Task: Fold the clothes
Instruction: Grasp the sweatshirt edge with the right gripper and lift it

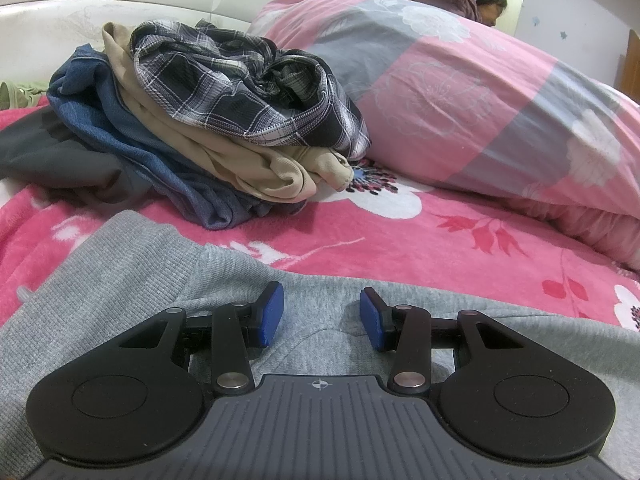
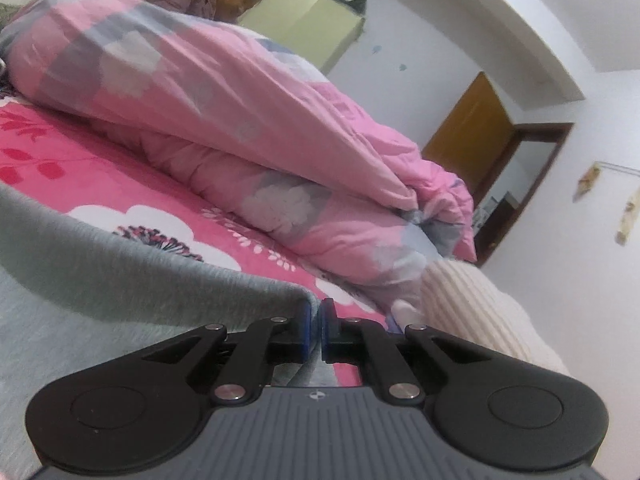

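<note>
Grey sweatshirt (image 1: 132, 280) lies on the pink bed (image 1: 400, 248) under the left tongs (image 1: 322, 316), which stand partly open above it. Right tongs (image 2: 314, 330) pinch its edge (image 2: 256, 288). Beyond the left tongs sits a pile of clothes (image 1: 224, 120).

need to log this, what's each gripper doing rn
left gripper: open, holding nothing, over the grey sweatshirt
right gripper: shut on the grey sweatshirt's edge

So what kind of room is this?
Most likely a bedroom. There's a bed with a bright pink flowered blanket, a big rolled-up pink quilt, and a pile of clothes waiting to be folded. A wooden door opens in the white wall behind.
</note>
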`<state>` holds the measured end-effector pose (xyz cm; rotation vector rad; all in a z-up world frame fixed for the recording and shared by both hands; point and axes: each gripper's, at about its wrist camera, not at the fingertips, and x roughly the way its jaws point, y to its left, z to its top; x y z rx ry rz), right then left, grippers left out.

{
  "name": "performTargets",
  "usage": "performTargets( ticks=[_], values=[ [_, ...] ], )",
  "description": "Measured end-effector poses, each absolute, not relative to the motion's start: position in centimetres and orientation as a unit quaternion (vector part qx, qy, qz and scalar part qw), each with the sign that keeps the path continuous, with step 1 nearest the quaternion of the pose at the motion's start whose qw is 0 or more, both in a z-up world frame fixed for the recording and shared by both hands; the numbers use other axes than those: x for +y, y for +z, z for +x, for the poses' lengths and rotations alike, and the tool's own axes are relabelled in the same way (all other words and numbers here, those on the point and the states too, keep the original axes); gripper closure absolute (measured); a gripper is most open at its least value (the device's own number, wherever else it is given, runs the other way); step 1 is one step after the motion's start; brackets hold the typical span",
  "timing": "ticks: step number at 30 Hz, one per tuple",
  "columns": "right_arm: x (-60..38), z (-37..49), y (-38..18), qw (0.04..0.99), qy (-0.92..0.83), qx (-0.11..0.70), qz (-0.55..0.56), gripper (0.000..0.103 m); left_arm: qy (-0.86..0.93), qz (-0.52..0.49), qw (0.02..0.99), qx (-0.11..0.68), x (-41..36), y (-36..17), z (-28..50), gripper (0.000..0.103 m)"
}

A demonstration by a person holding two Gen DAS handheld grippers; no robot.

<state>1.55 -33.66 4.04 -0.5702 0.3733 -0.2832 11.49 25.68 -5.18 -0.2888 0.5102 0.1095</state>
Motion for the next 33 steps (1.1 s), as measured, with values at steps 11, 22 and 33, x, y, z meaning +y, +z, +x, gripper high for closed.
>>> performTargets(
  ticks=[11, 22, 33],
  values=[
    [-35.1, 12.1, 3.8, 0.923, -0.122, 0.238, -0.276, 0.1, 0.052, -0.151, 0.956, 0.247, 25.9, -5.2, 11.5, 0.061],
    [-36.0, 17.8, -2.6, 0.91, -0.114, 0.308, -0.254, 0.1, 0.051, -0.153, 0.956, 0.245, 26.0, -5.2, 11.5, 0.061],
    [-38.8, 19.7, -4.4, 0.89, -0.083, 0.389, -0.223, 0.038, 0.05, -0.154, 0.956, 0.245, 26.1, -5.1, 11.4, 0.061]
  ],
)
